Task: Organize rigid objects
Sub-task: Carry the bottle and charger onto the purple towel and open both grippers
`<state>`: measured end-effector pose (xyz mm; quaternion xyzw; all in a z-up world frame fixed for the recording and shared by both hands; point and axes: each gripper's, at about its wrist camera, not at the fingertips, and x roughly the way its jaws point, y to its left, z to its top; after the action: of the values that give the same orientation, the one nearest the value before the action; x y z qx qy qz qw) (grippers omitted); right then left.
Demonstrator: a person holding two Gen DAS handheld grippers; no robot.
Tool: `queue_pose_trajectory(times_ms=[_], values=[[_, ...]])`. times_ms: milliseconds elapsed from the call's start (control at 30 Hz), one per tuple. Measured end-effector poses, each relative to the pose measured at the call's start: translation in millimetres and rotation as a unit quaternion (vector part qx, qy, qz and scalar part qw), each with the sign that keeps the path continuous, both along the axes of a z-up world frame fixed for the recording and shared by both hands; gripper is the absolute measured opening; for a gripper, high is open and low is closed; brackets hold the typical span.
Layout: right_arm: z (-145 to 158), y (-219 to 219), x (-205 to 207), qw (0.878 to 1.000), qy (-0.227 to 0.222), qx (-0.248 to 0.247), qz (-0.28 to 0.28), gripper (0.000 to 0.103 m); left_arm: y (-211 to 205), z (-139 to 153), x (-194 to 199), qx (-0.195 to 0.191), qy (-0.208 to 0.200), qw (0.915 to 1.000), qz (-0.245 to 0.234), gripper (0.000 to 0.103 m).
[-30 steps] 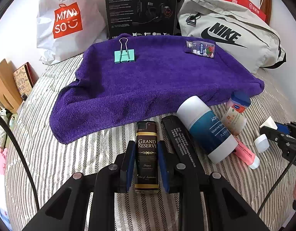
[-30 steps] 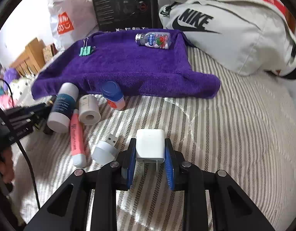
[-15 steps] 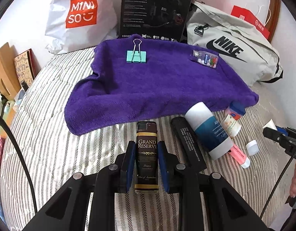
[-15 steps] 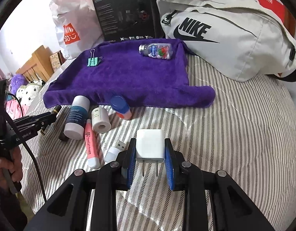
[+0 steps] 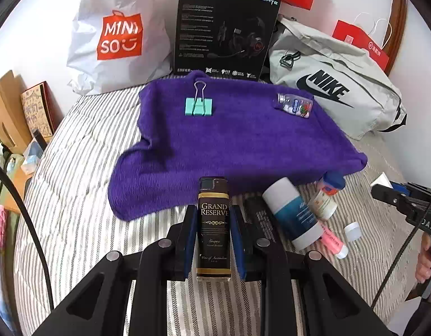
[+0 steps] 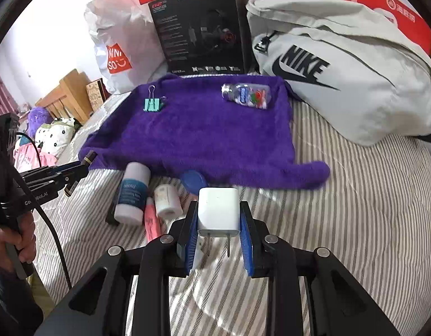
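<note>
Left gripper (image 5: 214, 235): jaws closed on a dark lighter (image 5: 214, 224) marked "Grand Reserve", gripped by its two long sides.
Lighter axis: runs straight forward along the fingers, its top end pointing at the towel (image 5: 238, 140).
Right gripper (image 6: 218, 224): jaws closed on a white charger (image 6: 218, 210), prongs pointing back toward the camera.
Height: both held things look lifted clear of the bed (image 6: 355, 210), though the gap below cannot be judged exactly.
Towel: purple, spread on the striped bed directly ahead of both grippers; its near edge lies just beyond the lighter's tip.
Already on the towel: a green clip (image 5: 198, 106) at the far left and a small bottle (image 5: 295, 106) at the far right, well apart, with bare towel between and in front of them.
Still on the bed: a white-and-blue tube (image 5: 292, 212), a small blue-capped bottle (image 5: 326, 196), a pink stick (image 5: 331, 239), a black bar (image 5: 261, 221) and a small white cap (image 5: 352, 231), clustered at the towel's near edge between the two grippers.
Key relation: the towel's open middle lies dead ahead of each pair of jaws, so a plain forward carry should reach it; the left is nearer the left half, the right nearer the right half.
Likely step: carrying both things to the towel to set them down.
Risk: the lighter could snag the raised towel edge if carried low.
</note>
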<state>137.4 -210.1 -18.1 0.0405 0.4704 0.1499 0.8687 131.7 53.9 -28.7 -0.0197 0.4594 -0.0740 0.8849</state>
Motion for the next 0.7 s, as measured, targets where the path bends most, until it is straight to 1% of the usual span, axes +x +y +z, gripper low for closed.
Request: queue_pose_trajectory(times_ms=[233, 400, 567, 700], values=[[5.9, -0.5, 25.6, 1.0, -0.002, 0.006, 0.003, 0.027, 3.1, 16.2, 21.4, 0.004, -0.006, 1.0, 0.001, 0.023], [9.9, 0.5, 50.0, 1.0, -0.008, 0.005, 0.008, 0.027, 3.3, 24.0, 46.2, 0.002, -0.009, 1.0, -0.002, 0.023], [8.7, 3.4, 79.7, 1.0, -0.006, -0.002, 0.01, 0.027, 2.2, 23.8, 73.1, 0.006, -0.008, 0.9999, -0.003, 0.023], [3.1, 6.1, 102.0, 1.0, -0.004, -0.008, 0.011, 0.027, 3.0, 16.7, 92.1, 0.004, -0.002, 1.0, 0.0, 0.023]])
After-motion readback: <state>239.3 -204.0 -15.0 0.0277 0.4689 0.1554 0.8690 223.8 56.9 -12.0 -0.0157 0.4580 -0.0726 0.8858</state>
